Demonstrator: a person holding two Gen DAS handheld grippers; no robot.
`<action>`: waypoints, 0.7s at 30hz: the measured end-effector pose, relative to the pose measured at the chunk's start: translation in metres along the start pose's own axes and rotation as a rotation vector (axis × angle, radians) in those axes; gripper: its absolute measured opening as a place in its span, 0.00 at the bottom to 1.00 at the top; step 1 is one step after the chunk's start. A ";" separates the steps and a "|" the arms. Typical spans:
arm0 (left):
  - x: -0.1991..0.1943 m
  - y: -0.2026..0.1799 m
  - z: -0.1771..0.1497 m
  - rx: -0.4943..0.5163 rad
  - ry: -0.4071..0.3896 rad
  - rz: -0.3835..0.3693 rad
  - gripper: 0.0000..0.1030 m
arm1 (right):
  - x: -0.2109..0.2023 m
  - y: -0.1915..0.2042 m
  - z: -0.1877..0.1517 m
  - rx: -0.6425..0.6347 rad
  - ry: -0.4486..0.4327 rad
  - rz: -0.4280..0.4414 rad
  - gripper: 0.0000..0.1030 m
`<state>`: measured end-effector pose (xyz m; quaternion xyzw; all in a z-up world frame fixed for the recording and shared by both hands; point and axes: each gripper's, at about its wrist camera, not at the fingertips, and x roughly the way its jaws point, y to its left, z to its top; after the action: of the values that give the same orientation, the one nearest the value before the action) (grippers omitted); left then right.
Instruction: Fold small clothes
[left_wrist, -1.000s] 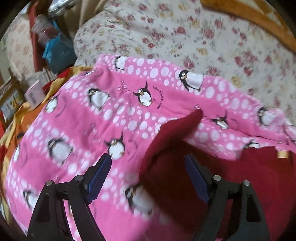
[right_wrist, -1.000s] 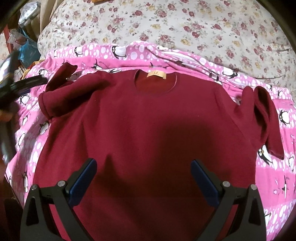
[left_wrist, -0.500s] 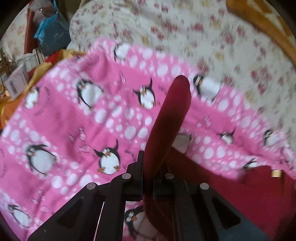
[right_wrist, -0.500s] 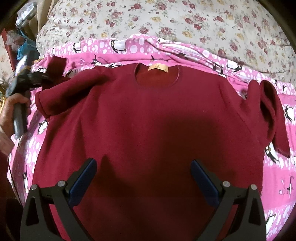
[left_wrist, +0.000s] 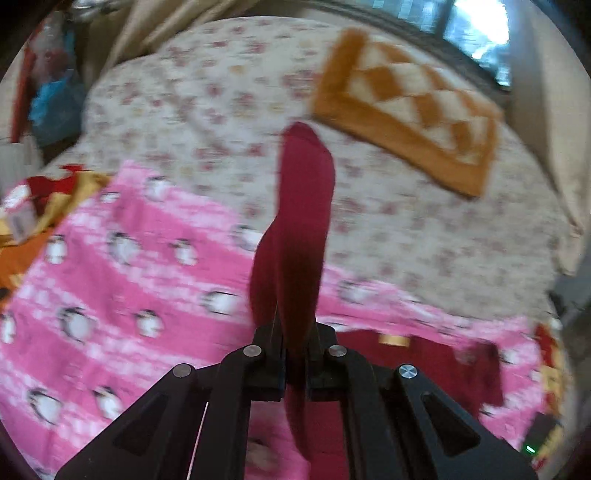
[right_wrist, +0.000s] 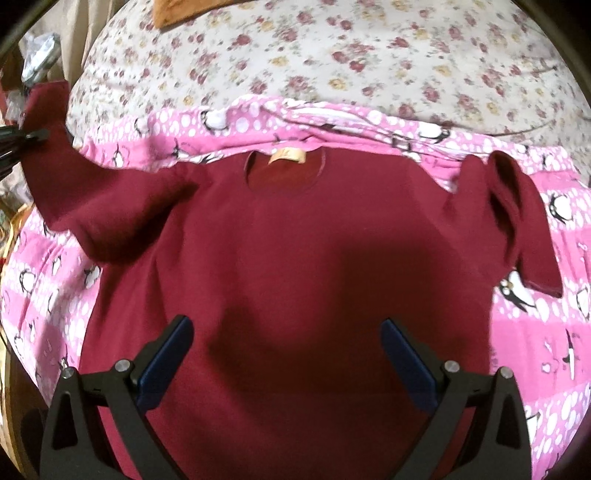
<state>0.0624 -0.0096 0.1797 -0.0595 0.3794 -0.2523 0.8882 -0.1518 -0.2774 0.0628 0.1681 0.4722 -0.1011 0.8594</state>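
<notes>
At its collar the sweater's (right_wrist: 295, 258) tan tag (right_wrist: 287, 156) reads illegibly; left gripper (left_wrist: 295, 363) pinches its sleeve (left_wrist: 295, 229), right gripper (right_wrist: 286, 352) gapes.

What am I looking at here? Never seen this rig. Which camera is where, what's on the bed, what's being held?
No robot here: a person holds a two-finger clamp tool in each hand, and each tool has a fisheye camera looking along its fingers.

The left wrist view shows the left tool shut on one sleeve of a dark red sweater, lifting it so it stands up in front of the lens. This picture is blurred.

The right wrist view shows the right tool open, with blue pads, above the sweater and holding nothing. The sweater lies face up with a tan neck label. At the left edge you can see the raised sleeve in the other tool.

Underneath lies a pink penguin blanket on a floral bedcover. An orange checked cushion lies further back.
</notes>
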 end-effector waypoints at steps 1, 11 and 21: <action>-0.001 -0.016 -0.005 0.012 0.004 -0.040 0.00 | -0.003 -0.005 0.000 0.011 -0.006 -0.005 1.00; 0.066 -0.116 -0.078 -0.030 0.124 -0.363 0.00 | -0.025 -0.053 -0.001 0.095 -0.037 -0.041 1.00; 0.104 -0.178 -0.133 0.117 0.316 -0.509 0.29 | -0.025 -0.090 -0.010 0.211 -0.016 0.001 1.00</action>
<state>-0.0423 -0.2039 0.0720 -0.0614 0.4705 -0.4945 0.7282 -0.2027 -0.3561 0.0616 0.2573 0.4518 -0.1512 0.8407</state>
